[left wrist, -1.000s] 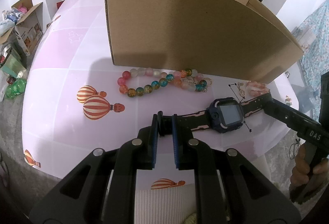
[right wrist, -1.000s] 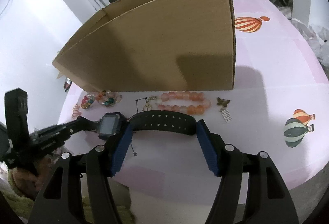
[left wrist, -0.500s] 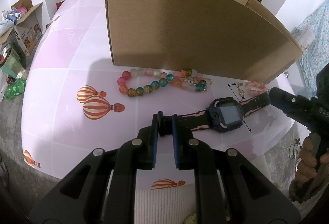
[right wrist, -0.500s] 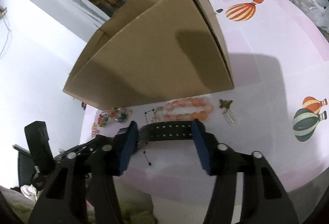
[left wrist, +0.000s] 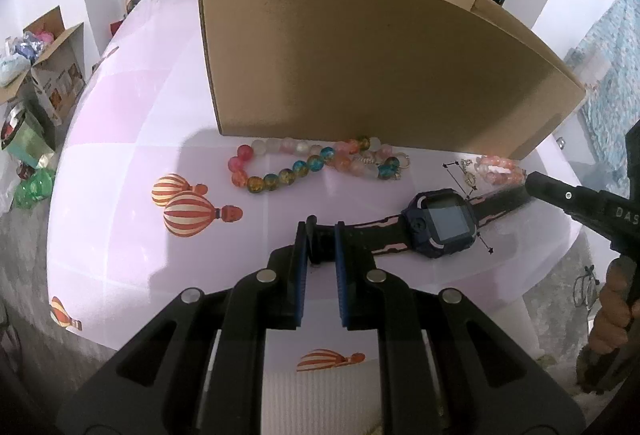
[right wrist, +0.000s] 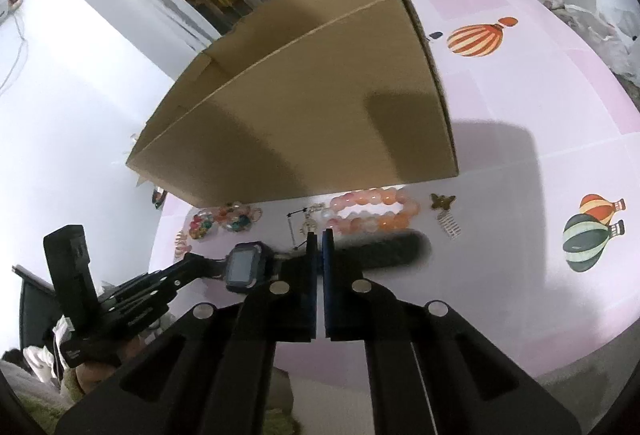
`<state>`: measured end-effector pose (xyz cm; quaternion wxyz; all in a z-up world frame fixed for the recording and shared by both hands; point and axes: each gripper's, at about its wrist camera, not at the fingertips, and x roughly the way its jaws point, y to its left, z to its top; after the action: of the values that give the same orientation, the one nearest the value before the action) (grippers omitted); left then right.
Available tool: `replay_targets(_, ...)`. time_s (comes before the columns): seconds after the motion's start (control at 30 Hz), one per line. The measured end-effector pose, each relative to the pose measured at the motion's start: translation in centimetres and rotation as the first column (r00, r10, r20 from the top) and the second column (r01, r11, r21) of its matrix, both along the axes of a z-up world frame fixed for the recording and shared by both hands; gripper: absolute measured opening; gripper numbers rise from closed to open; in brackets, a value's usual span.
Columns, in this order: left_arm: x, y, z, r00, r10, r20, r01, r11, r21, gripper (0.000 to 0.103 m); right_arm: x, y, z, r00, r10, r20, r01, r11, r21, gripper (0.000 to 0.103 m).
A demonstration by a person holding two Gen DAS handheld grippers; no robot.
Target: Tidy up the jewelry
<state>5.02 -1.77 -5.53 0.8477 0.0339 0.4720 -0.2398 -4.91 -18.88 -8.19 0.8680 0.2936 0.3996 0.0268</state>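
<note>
A dark blue smartwatch (left wrist: pixel 442 223) with a black and pink strap lies on the pink table near its front edge. My left gripper (left wrist: pixel 322 231) is shut on one end of its strap. My right gripper (right wrist: pixel 319 239) is shut on the other half of the strap, right beside the watch face (right wrist: pixel 244 267). A multicoloured bead bracelet (left wrist: pixel 304 165), a peach bead bracelet (right wrist: pixel 372 211), a thin black chain (right wrist: pixel 294 223) and a small butterfly charm (right wrist: pixel 442 201) lie in front of the open cardboard box (left wrist: pixel 360 67).
The table edge (left wrist: pixel 520 275) runs just behind the watch. Balloon prints mark the tablecloth. Boxes and clutter (left wrist: pixel 36 75) sit on the floor at the left.
My right gripper has closed from wide open onto the watch strap and tilted upward. The left gripper has kept its hold and place.
</note>
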Motion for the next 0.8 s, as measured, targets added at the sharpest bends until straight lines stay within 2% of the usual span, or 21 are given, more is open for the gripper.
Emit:
replay_targets(0.17,-0.5,0.2,0.1,1.0,0.002,0.01,-0.002,1.0,-0.018,0.011,-0.4,0.9,0.6,1.0,0.019,0.02,-0.018,0.999,-0.033,0.002)
replay_targets(0.3,-0.5,0.1,0.2,1.0,0.004,0.013,-0.003,1.0,-0.014,0.011,-0.8,1.0,0.9,1.0,-0.002,-0.002,0.002,0.993,-0.12,0.005)
replay_targets(0.33,-0.6,0.1,0.2,1.0,0.004,0.014,-0.003,1.0,-0.013,0.011,-0.9,0.8,0.9,1.0,-0.026,-0.013,0.023,0.988,-0.152,0.015)
replay_targets(0.37,-0.6,0.1,0.2,1.0,0.004,0.014,-0.003,1.0,-0.013,0.011,-1.0,0.6,0.9,0.999,-0.038,-0.014,0.035,0.985,-0.17,0.031)
replay_targets(0.43,-0.5,0.2,0.2,1.0,0.003,0.012,-0.003,1.0,-0.014,0.011,-1.0,0.3,0.8,0.998,-0.065,-0.022,0.059,0.974,-0.217,0.049)
replay_targets(0.57,-0.3,0.1,0.2,1.0,0.005,0.008,-0.005,1.0,-0.011,0.011,-0.2,-0.3,-0.7,0.994,-0.074,-0.076,0.055,0.97,-0.235,0.052)
replay_targets(0.7,-0.1,0.1,0.1,1.0,0.008,-0.002,-0.008,1.0,-0.014,0.011,0.3,0.3,-0.9,0.996,-0.055,-0.071,0.032,0.957,-0.287,0.06)
replay_targets(0.8,0.1,0.1,0.0,1.0,0.01,-0.007,-0.01,1.0,-0.017,0.011,0.4,0.5,-0.9,0.996,-0.047,-0.07,0.027,0.964,-0.264,0.062)
